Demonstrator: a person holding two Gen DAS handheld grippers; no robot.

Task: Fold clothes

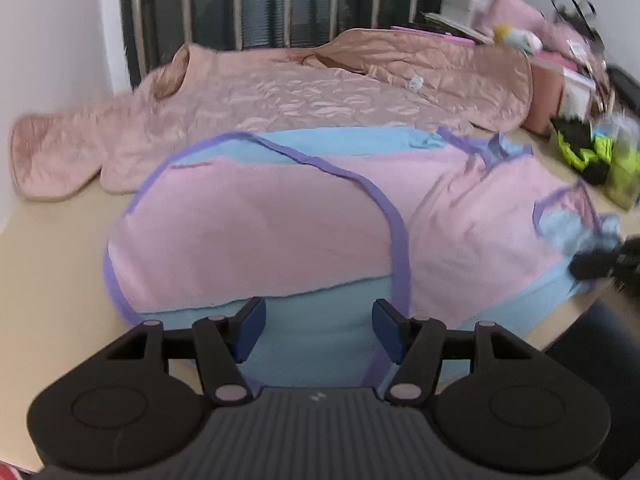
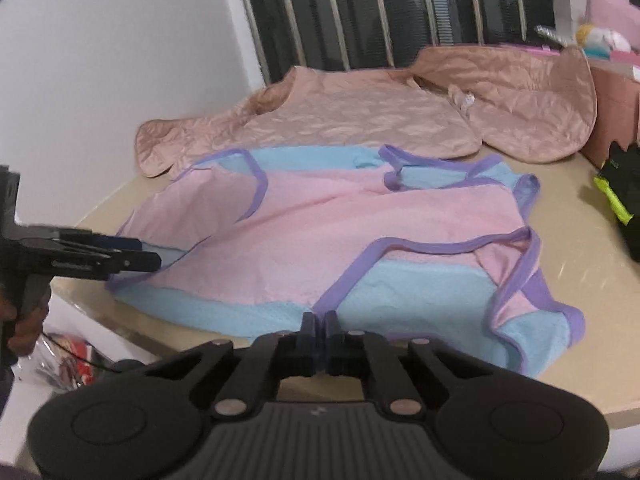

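We hold the left tool [image 1: 319, 330] angled down over the near hem, its blue pads [image 1: 251, 330] spread with nothing pinched; the blue band of the pink-and-blue garment [image 1: 280, 224] lies under the gap. In the right wrist view the left tool [image 2: 154, 254] comes in from the left edge, its tips at the garment's [image 2: 328, 232] left corner; whether they touch the cloth we cannot tell. We hold the right tool [image 2: 325, 326] angled down, fingers pressed together at the near blue hem; whether cloth sits between them we cannot tell. The garment lies spread ahead of both tools, purple trim [image 2: 516, 276] running to the right. Beyond it lies a quilted pink jacket [image 2: 360, 120]. Bare tabletop [image 2: 592, 280] lies right of the garment, ending at a black-and-yellow item [image 2: 624, 196].
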